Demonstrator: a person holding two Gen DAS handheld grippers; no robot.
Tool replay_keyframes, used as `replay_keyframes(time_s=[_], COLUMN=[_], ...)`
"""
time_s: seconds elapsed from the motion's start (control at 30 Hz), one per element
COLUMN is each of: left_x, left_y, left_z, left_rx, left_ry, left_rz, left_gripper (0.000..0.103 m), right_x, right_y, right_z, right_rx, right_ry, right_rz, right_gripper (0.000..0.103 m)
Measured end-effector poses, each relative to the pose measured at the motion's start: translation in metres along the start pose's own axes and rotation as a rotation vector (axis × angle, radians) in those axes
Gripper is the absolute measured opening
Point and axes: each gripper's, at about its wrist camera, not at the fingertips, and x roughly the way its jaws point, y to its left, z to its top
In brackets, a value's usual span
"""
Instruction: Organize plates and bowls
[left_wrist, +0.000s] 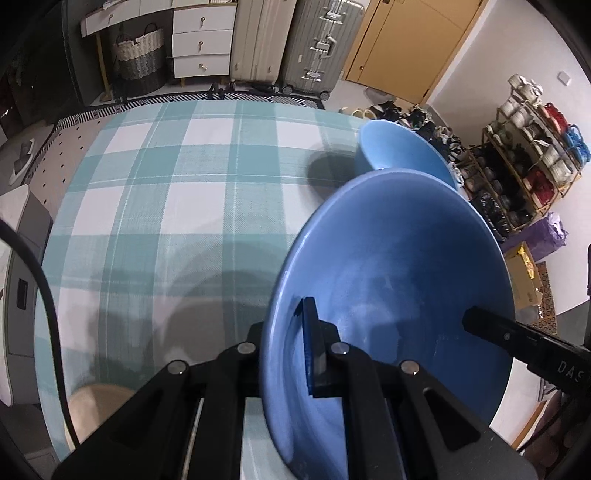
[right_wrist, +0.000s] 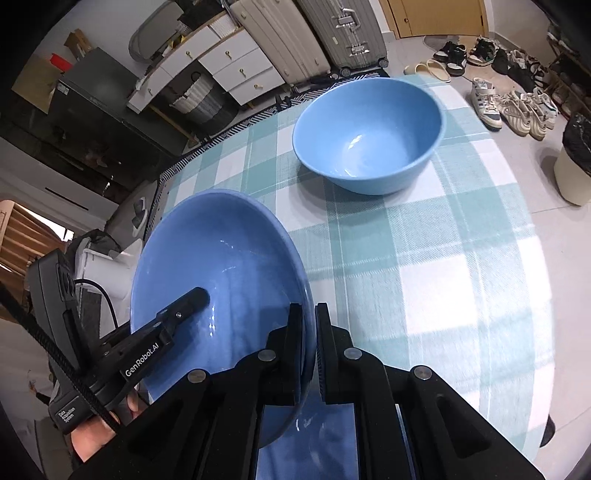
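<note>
A darker blue plate (left_wrist: 399, 280) is held tilted above the checked tablecloth (left_wrist: 177, 206). My left gripper (left_wrist: 284, 354) is shut on its left rim. My right gripper (right_wrist: 309, 350) is shut on the opposite rim of the same plate (right_wrist: 229, 266). Each gripper shows in the other's view: the right finger (left_wrist: 517, 339) in the left wrist view, the left finger (right_wrist: 173, 314) in the right wrist view. A lighter blue bowl (right_wrist: 369, 133) stands upright on the cloth (right_wrist: 443, 266) beyond the plate; it also shows in the left wrist view (left_wrist: 399, 151).
Suitcases (left_wrist: 295, 40), white drawers (left_wrist: 203, 40) and a woven basket (left_wrist: 140, 55) stand beyond the table's far edge. A shoe rack (left_wrist: 524, 158) is at the right. Shoes (right_wrist: 509, 107) and a bin (right_wrist: 576, 170) lie on the floor to the right.
</note>
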Motion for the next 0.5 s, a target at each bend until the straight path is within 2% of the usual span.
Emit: replay_keyframes(time_s=[0.37,0.5], left_x=[-0.046,-0.056], left_y=[-0.029,-0.035], left_z=[-0.045,-0.05], left_rx=[-0.003,0.001], left_ry=[-0.028,-0.04], left_rz=[-0.047,-0.048], left_gripper=[0.006,0.006], right_x=[-0.074,-0.089], right_y=[-0.007,-0.006], right_z=[-0.055,-0.066], right_rx=[-0.01,-0.011], right_ry=[-0.046,-0.058], right_rz=[-0.017,-0.021], right_gripper=[0.006,0.006])
